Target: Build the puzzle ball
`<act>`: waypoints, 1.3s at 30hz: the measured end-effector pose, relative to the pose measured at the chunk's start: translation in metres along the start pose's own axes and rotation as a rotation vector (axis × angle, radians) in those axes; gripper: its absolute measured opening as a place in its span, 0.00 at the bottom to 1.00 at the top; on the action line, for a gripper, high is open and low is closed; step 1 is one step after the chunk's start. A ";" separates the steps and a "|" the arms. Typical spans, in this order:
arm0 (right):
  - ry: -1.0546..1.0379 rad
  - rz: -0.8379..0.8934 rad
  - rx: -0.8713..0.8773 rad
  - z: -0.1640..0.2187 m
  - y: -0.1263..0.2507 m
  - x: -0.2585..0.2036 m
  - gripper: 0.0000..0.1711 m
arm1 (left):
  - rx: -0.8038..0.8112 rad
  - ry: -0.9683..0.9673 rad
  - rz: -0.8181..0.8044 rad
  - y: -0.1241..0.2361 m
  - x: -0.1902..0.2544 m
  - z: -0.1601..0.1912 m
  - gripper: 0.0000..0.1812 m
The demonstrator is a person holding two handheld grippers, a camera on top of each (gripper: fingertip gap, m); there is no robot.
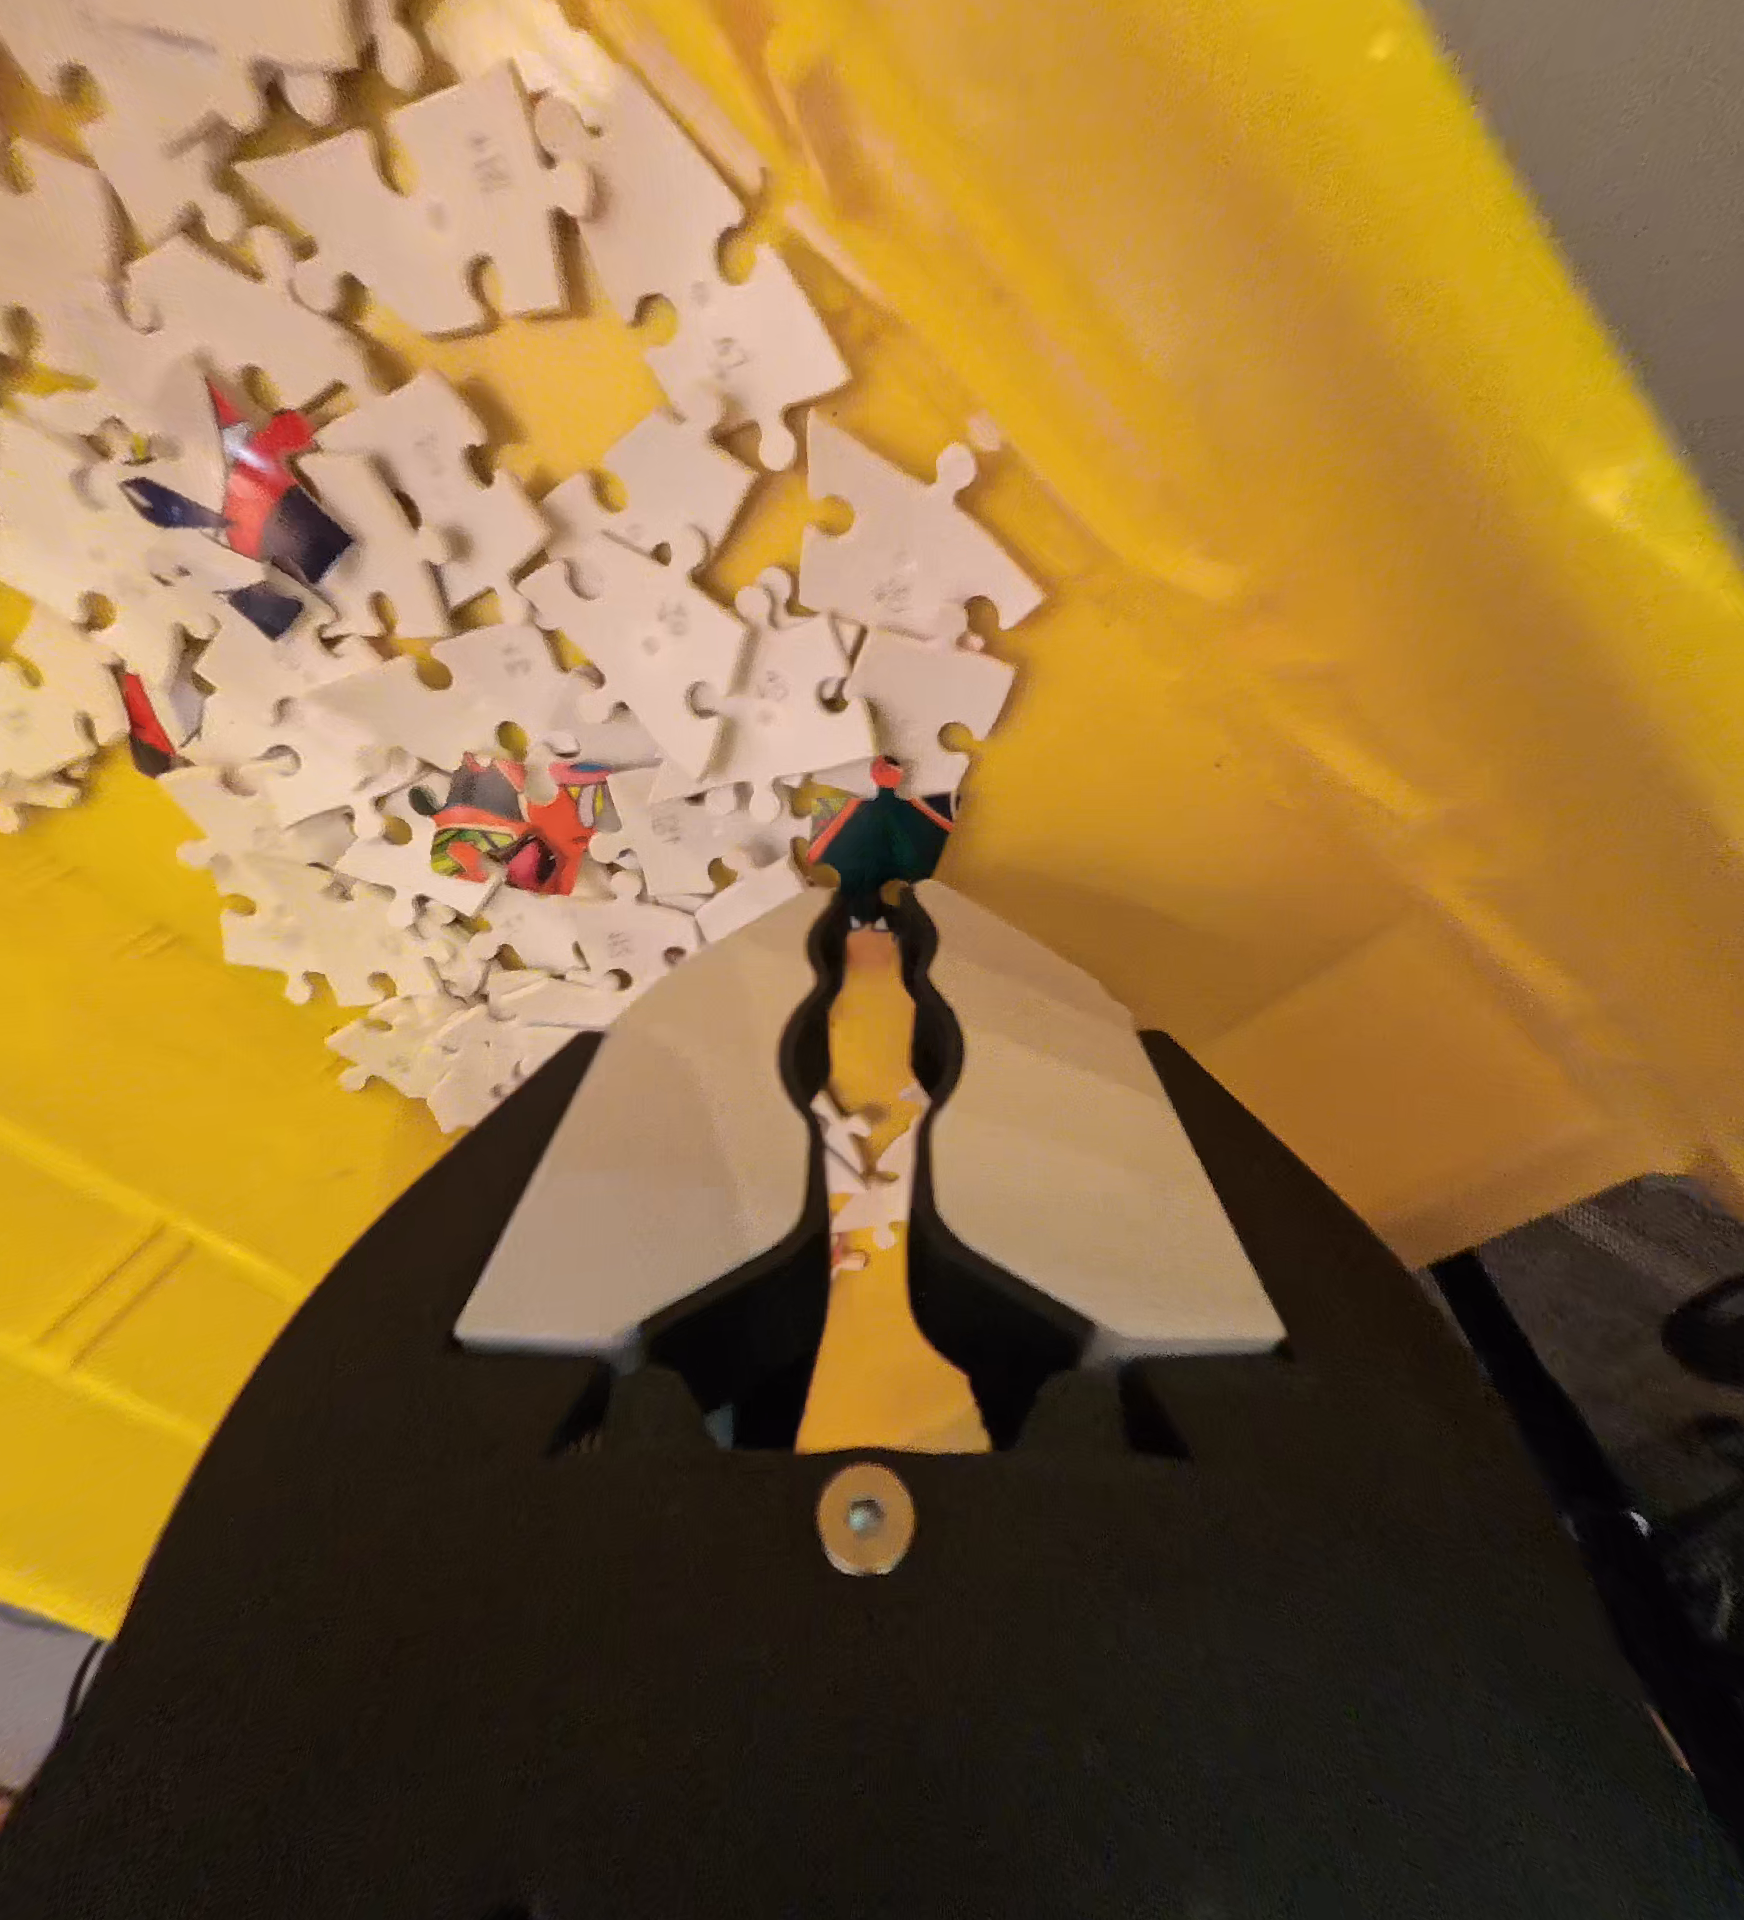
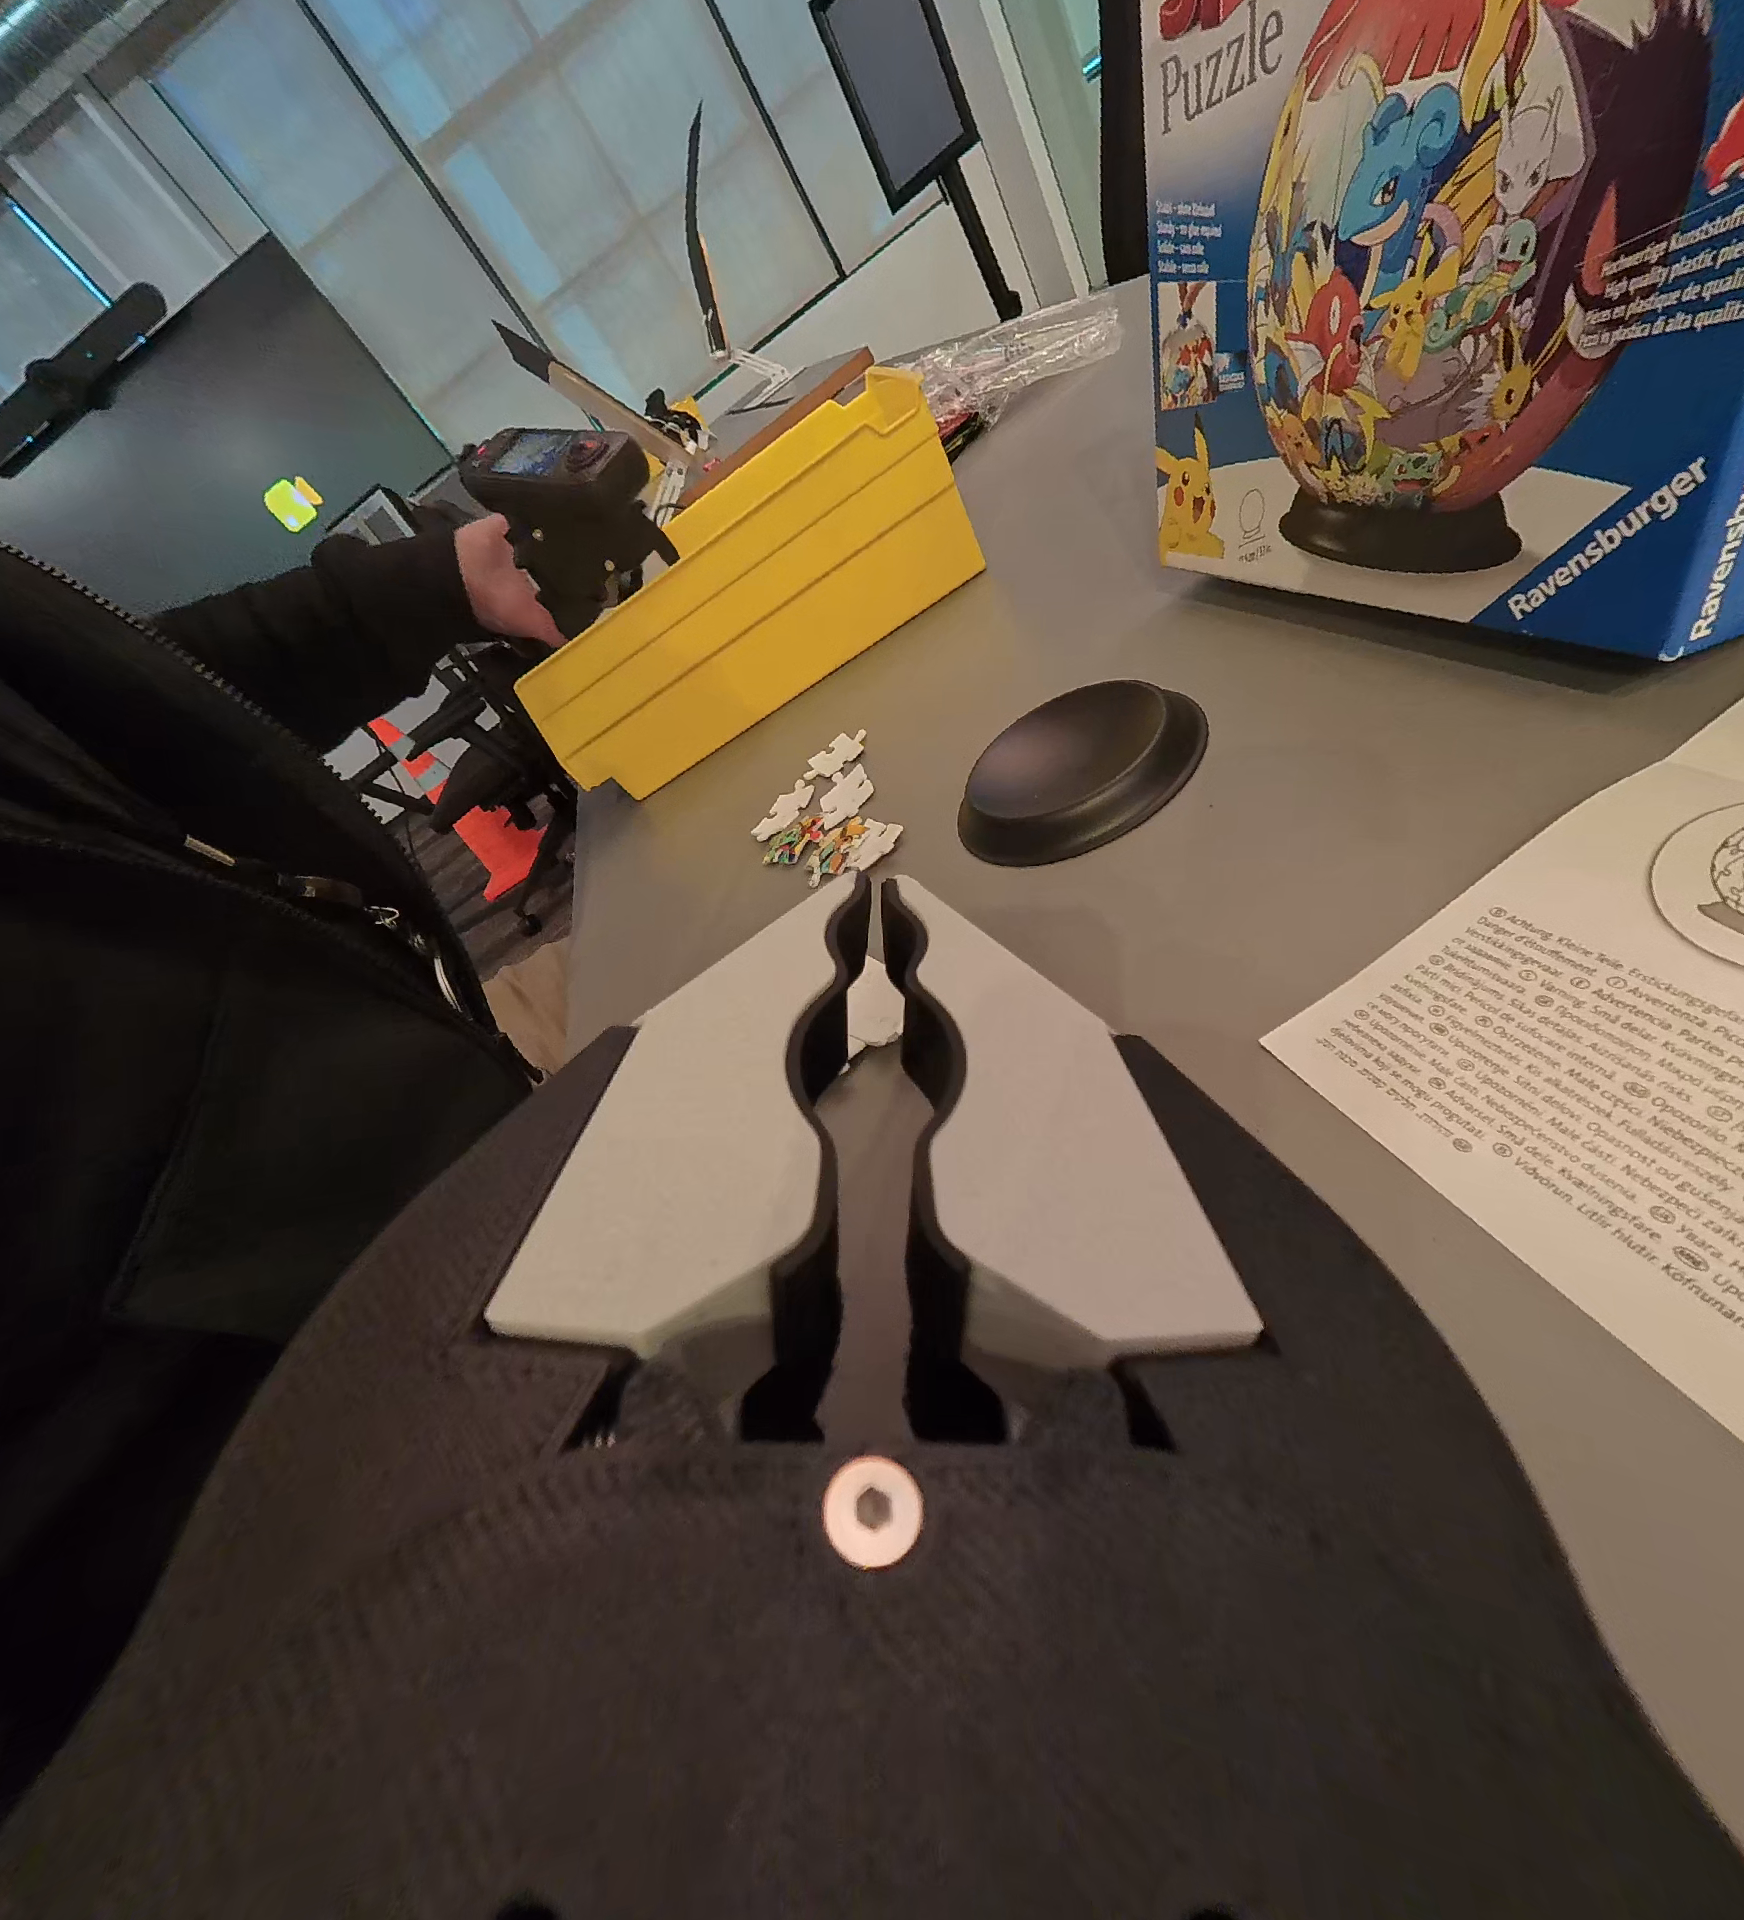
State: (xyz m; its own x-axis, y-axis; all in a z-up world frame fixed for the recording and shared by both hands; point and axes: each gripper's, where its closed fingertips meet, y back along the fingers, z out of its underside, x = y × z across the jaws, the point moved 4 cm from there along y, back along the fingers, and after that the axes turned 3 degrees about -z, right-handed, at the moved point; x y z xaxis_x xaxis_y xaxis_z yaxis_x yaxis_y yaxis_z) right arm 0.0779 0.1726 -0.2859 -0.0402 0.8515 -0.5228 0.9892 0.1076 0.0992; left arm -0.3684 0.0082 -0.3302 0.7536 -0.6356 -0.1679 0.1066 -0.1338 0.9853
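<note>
The right hand-held gripper (image 2: pixel 873 899) hovered over the grey bench (image 2: pixel 1263 862), its jaws nearly closed on a small white puzzle piece (image 2: pixel 873 1023). Just ahead lay a little cluster of puzzle pieces (image 2: pixel 826 805), beside a black round stand (image 2: pixel 1086 774). A yellow bin (image 2: pixel 774 592) sat farther left, where the left hand-held gripper (image 2: pixel 577 520) reached in. A puzzle box (image 2: pixel 1491 312) and an instruction sheet (image 2: pixel 1595 1060) stood to the right.

Behind the grey table (image 2: pixel 1211 665): large dark screen (image 2: pixel 213 405), glass wall (image 2: pixel 535 156), standing monitor (image 2: pixel 894 99). Below its edge, orange cone (image 2: pixel 494 847).
</note>
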 end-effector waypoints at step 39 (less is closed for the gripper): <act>0.019 -0.025 0.023 -0.002 0.003 -0.004 0.01 | -0.017 0.056 0.034 -0.006 0.015 -0.004 0.03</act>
State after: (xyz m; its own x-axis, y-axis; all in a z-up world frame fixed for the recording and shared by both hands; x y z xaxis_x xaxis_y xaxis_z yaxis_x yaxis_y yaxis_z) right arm 0.0805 0.1704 -0.2819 -0.0670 0.8584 -0.5085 0.9909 0.1170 0.0670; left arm -0.3550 0.0025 -0.3385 0.7922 -0.5956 -0.1325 0.0907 -0.0997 0.9909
